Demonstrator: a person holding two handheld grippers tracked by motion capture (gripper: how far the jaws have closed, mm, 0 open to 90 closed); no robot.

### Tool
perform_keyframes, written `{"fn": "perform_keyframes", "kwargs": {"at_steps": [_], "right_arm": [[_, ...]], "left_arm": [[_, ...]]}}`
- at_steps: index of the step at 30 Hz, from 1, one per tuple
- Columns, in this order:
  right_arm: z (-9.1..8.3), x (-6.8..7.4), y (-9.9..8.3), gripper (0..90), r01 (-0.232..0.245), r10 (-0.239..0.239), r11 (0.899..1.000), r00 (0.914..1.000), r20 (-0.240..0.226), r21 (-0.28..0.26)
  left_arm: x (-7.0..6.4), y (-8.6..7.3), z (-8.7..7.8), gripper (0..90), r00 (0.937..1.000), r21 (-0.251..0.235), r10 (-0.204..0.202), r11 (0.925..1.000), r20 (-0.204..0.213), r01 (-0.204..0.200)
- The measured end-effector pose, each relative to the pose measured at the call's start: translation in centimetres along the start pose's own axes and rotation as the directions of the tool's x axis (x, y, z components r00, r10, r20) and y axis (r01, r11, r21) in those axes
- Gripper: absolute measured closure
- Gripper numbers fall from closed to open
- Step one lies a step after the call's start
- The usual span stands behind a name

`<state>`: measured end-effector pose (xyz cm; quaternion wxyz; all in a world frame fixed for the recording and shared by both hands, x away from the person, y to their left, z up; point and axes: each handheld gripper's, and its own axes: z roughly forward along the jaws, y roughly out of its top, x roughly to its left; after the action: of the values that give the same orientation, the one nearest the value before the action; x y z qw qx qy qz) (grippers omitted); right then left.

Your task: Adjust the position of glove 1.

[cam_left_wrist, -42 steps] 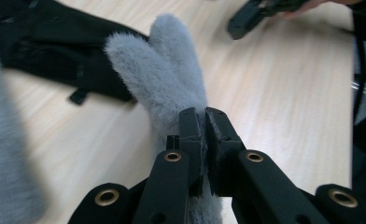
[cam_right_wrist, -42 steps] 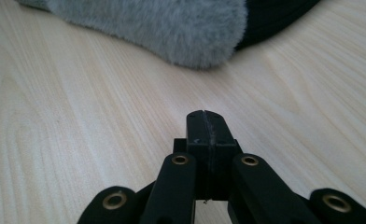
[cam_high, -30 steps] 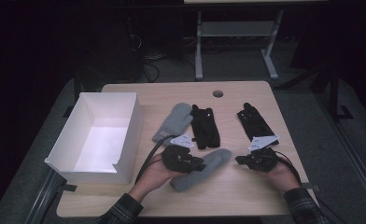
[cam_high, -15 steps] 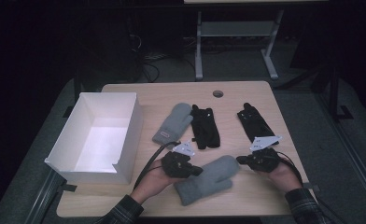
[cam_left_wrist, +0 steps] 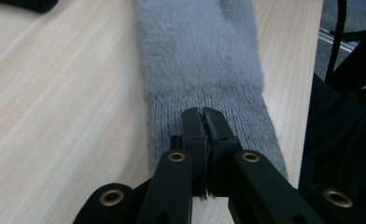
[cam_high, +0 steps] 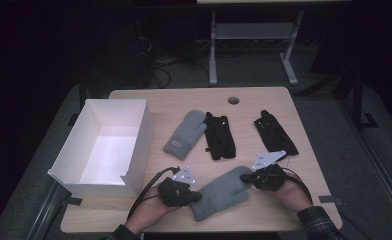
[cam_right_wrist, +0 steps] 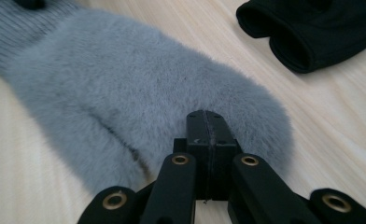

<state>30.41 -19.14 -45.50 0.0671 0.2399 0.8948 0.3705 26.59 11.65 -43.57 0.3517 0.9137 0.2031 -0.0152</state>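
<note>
The fluffy grey knitted mitten (cam_high: pixel 219 190) lay flat on the pale wooden table (cam_high: pixel 264 100), its ribbed cuff pinched by the left gripper (cam_left_wrist: pixel 202 122) and its fingertip end pinched by the right gripper (cam_right_wrist: pixel 208 125).

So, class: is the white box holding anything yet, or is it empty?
Empty. The high view shows the white box with a bare white floor; both grey mittens and both black gloves lie on the table.

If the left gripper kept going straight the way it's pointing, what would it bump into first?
The left gripper is already shut on the ribbed cuff of the grey mitten. Pushed straight on, it would likely just run along that mitten's fluffy body. Beyond the mitten sits the right gripper, pinching its far tip.
</note>
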Motion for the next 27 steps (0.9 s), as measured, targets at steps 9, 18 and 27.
{"fn": "perform_keyframes", "kwargs": {"at_steps": [9, 18, 27], "right_arm": [[2.0, -1.2, 1.7, 90.0, 0.004, -0.005, 1.0, 0.9992, 0.04, 0.012], [2.7, -1.9, 2.4, 90.0, 0.0, -0.001, 1.0, 0.9984, 0.056, 0.005], [0.1, -2.8, 1.2, 62.6, -0.065, 0.069, 0.995, 0.9965, 0.048, -0.077]], "left_arm": [[0.8, 0.1, 0.3, 89.5, 0.9996, 0.016, 0.01, 0.9998, -0.025, -0.009], [1.8, 0.4, 0.1, 89.4, 0.9975, 0.006, -0.002, 1.0, -0.07, 0.003], [2.9, 0.7, -1.1, 66.0, 0.9941, -0.047, -0.048, 0.998, -0.097, 0.044]]}}
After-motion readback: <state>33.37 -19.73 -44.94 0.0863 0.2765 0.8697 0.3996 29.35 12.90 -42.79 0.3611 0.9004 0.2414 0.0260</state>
